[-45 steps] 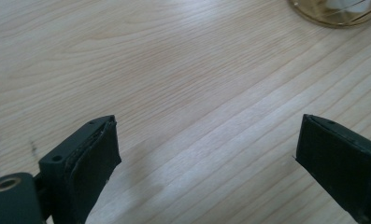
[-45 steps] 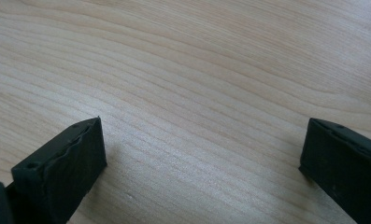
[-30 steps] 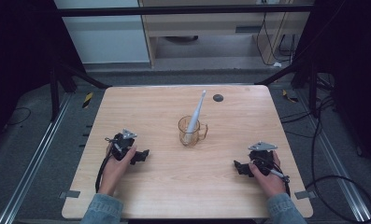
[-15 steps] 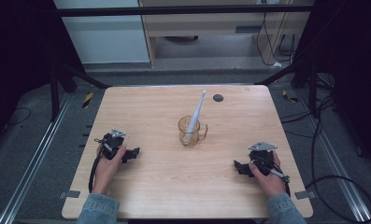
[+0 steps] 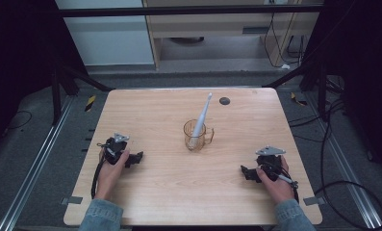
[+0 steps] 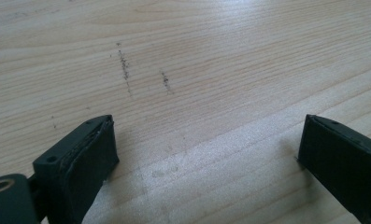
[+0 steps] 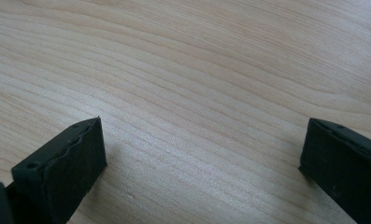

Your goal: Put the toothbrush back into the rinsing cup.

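A clear glass mug (image 5: 197, 136) stands near the middle of the wooden table (image 5: 159, 115), its handle to the right. A pale toothbrush (image 5: 203, 113) leans in it, with its head up and toward the far side. My left gripper (image 5: 134, 159) rests on the table at the front left, held by a hand, jaws pointing right toward the centre. In the left gripper view it (image 6: 209, 122) is open over bare wood. My right gripper (image 5: 248, 172) rests at the front right, jaws pointing left. In the right gripper view it (image 7: 204, 122) stands open with nothing between the jaws.
A small dark round spot (image 5: 224, 100) sits on the table behind the mug. Faint pencil marks (image 6: 124, 70) show on the wood ahead of the left jaws. Black frame posts and cables (image 5: 333, 144) surround the table.
My left gripper has slid a little to the left along the front of the table. The right gripper, mug and toothbrush have stayed put.
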{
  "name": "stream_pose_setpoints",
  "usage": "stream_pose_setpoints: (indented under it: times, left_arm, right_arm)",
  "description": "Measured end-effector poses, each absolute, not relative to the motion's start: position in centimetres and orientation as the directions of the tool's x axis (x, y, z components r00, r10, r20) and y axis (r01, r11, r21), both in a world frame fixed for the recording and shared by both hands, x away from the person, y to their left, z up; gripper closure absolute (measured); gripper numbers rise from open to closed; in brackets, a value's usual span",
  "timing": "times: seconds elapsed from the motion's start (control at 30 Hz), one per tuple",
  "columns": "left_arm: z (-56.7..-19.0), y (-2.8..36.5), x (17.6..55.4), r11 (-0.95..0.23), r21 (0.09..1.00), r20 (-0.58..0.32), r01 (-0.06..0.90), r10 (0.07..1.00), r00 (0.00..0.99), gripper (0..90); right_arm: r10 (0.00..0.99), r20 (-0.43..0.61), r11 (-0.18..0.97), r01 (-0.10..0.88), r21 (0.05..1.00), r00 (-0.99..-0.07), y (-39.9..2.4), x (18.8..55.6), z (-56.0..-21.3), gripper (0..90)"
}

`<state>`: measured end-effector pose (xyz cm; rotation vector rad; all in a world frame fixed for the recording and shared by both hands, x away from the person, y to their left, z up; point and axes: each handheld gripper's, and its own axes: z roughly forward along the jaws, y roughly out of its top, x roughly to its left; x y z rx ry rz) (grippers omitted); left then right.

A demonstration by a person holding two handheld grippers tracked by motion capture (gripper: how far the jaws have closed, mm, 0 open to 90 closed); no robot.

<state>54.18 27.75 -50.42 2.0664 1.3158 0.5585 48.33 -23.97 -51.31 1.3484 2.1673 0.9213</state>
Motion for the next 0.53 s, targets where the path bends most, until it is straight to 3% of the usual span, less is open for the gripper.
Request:
stream_pose_setpoints:
  times: [0.53]
  left_arm:
    - [-50.75,27.76,54.28,-0.313,0.714,0.023,0.626,0.905,0.426,0.5]
  right_arm:
    - [0.9,-0.002,0.303,0.622,0.723,-0.436,-23.94,48.3,-51.27,0.3]
